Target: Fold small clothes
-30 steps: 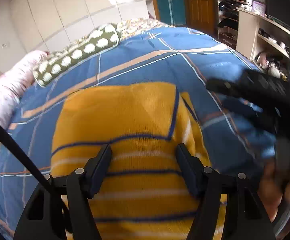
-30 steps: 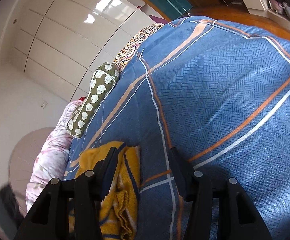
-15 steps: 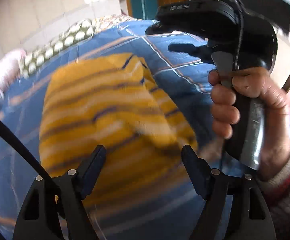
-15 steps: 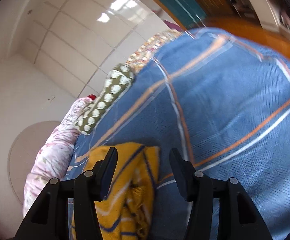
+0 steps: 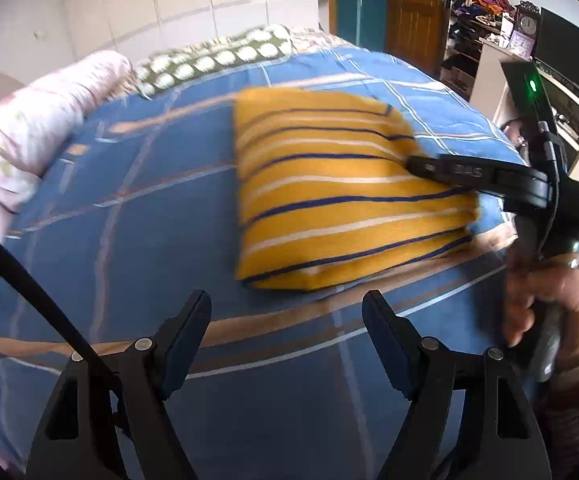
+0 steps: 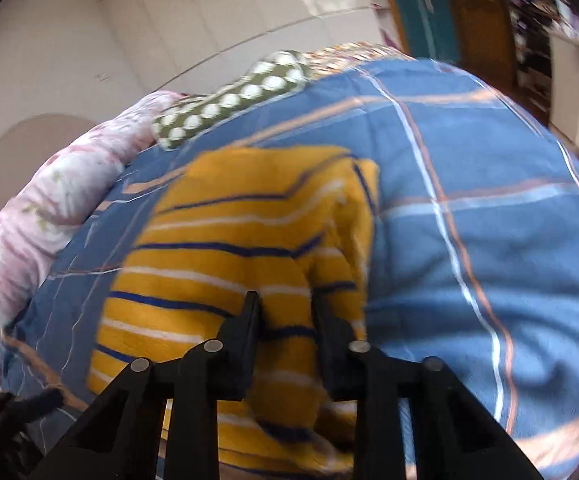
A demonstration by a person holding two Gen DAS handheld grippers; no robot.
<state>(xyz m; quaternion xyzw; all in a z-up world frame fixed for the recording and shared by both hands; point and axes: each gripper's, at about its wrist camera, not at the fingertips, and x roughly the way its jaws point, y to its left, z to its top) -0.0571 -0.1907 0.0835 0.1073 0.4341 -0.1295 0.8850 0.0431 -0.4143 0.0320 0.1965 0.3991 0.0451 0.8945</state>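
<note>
— Blue checked bedspread (image 5: 137, 240) below; what about the fingers?
— Right gripper (image 6: 285, 312) has just been closing, pinching the yellow striped sweater (image 6: 225, 264) (folded, lying on the bed). Left gripper (image 5: 287, 312) gapes wide and empty, nearer than the sweater.

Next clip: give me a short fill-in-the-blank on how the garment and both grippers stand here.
The yellow striped garment lies on a ____ plaid bedspread.
The left gripper is ____, with nothing between its fingers.
The right gripper, its jaws having just been closing, pinches the ____.

Missing words: blue; open; garment
</note>
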